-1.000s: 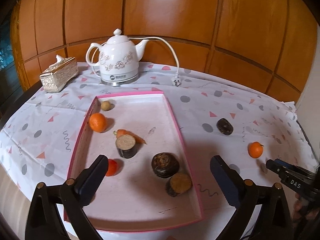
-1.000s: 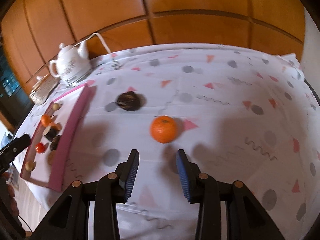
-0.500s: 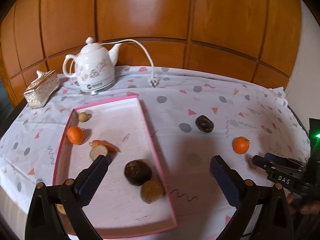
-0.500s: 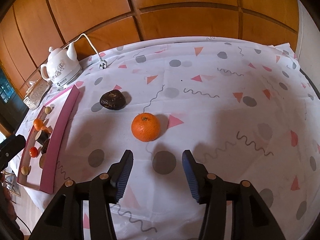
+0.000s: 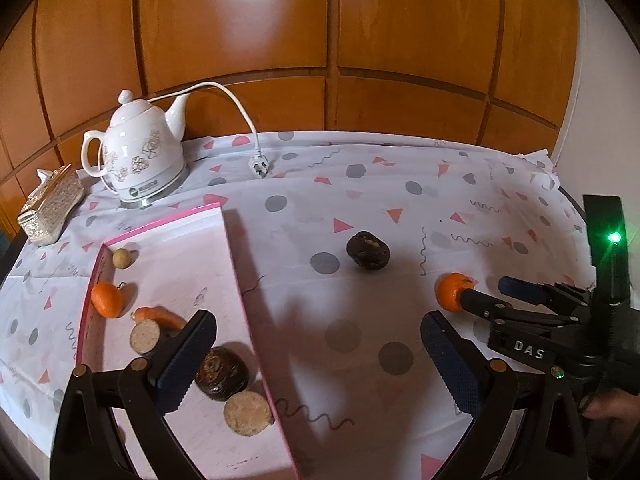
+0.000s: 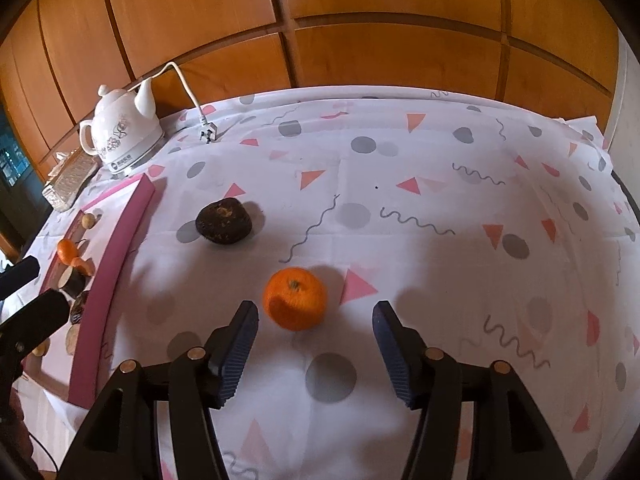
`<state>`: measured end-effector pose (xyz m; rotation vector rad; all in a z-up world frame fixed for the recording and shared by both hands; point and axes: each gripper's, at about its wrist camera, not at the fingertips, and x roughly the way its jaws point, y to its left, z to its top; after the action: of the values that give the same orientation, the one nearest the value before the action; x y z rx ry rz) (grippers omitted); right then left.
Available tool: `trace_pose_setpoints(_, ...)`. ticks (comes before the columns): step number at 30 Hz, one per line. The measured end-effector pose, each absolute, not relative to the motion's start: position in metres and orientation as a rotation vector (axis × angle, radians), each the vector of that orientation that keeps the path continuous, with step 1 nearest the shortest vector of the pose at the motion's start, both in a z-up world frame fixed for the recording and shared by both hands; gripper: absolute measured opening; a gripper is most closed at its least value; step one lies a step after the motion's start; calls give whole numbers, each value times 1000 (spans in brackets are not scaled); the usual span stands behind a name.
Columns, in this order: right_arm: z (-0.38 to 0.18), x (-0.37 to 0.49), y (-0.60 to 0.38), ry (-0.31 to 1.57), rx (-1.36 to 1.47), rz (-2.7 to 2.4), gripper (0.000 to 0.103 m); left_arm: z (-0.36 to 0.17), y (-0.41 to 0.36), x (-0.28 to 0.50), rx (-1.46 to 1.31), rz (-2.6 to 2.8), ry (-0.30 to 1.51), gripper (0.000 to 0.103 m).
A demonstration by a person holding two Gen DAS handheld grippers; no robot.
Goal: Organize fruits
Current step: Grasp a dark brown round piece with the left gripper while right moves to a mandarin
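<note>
An orange tangerine [image 6: 295, 303] lies on the patterned tablecloth just ahead of my open right gripper [image 6: 314, 316], between its fingertips' line but not touched; it also shows in the left wrist view [image 5: 451, 291]. A dark brown round fruit [image 6: 224, 221] lies farther left on the cloth [image 5: 367, 250]. A pink-rimmed white tray [image 5: 244, 296] holds a tangerine [image 5: 106, 300], a carrot [image 5: 160, 317], a small pale ball [image 5: 121, 258], dark fruits [image 5: 222, 372] and cut pieces [image 5: 247, 413]. My left gripper [image 5: 316, 354] is open and empty above the tray's right edge.
A white teapot [image 5: 140, 156] on a base stands at the back left, its cord and plug [image 5: 258, 168] on the cloth. A silver tissue box [image 5: 50, 208] sits at the far left. Wooden wall panels stand behind the table. The right gripper's body [image 5: 532, 320] is at the right.
The right gripper has opened wider and closed in on the tangerine. The left gripper has swung right, from over the tray middle to its right edge.
</note>
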<state>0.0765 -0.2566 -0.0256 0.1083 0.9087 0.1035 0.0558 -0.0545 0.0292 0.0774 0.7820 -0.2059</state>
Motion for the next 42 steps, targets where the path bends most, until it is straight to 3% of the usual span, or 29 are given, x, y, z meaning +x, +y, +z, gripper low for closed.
trace_pose_setpoints(7, -31, 89, -256, 912, 99, 104, 59, 25, -70, 69, 107, -240, 804, 103)
trace_pose_setpoints(12, -28, 89, -251, 881, 78, 134, 37, 22, -76, 83, 91, -276, 827, 103)
trace_pose_setpoints(14, -27, 90, -249, 875, 66, 139, 33, 19, -79, 91, 84, -284, 848, 103)
trace_pose_setpoints(21, -28, 91, -249, 891, 85, 162, 33, 9, -74, 121, -7, -275, 924, 102)
trace_pose_setpoints(25, -29, 89, -251, 890, 92, 165, 35, 0, -80, 137, 14, -282, 968, 90)
trace_pose_setpoints(42, -30, 86, -252, 899, 119, 205, 43, -29, -113, 184, 55, -302, 1032, 86)
